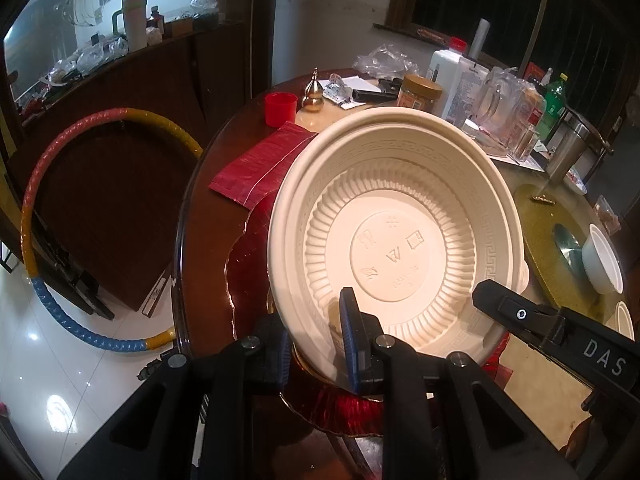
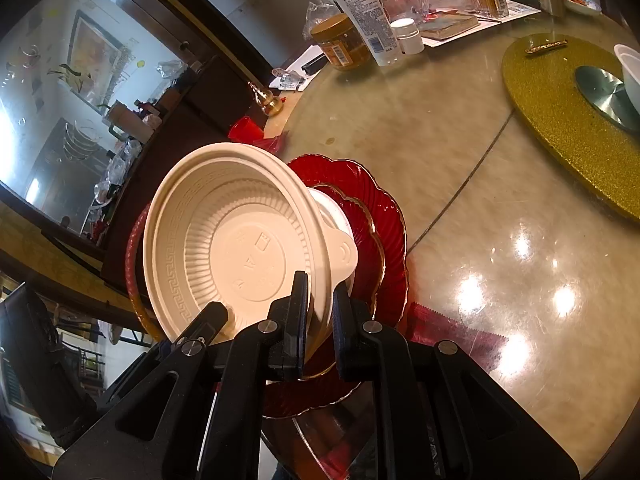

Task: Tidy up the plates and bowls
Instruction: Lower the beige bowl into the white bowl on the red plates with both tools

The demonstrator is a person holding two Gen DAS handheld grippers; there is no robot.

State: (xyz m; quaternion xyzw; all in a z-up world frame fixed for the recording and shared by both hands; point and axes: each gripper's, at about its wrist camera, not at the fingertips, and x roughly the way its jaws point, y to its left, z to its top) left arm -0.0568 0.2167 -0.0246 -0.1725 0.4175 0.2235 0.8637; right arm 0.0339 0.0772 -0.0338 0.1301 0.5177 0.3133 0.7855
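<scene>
A large cream plastic bowl [image 1: 400, 216] is held tilted above red scalloped glass plates [image 1: 248, 264] stacked at the table's near edge. My left gripper [image 1: 316, 344] is shut on the bowl's near rim. My right gripper [image 2: 320, 320] is shut on the rim at another spot; it shows in the left wrist view [image 1: 516, 316] at the bowl's right. In the right wrist view the bowl [image 2: 236, 240] leans over the red plates [image 2: 384, 224], with a white bowl [image 2: 340, 220] partly hidden behind it.
A gold glitter turntable [image 2: 560, 120] holds a small white bowl [image 1: 600, 264]. Jars, bottles and glassware [image 1: 480, 92] crowd the table's far side. A red cup [image 1: 280, 108] and red cloth [image 1: 260, 164] lie left. A hula hoop [image 1: 60, 220] leans on the cabinet.
</scene>
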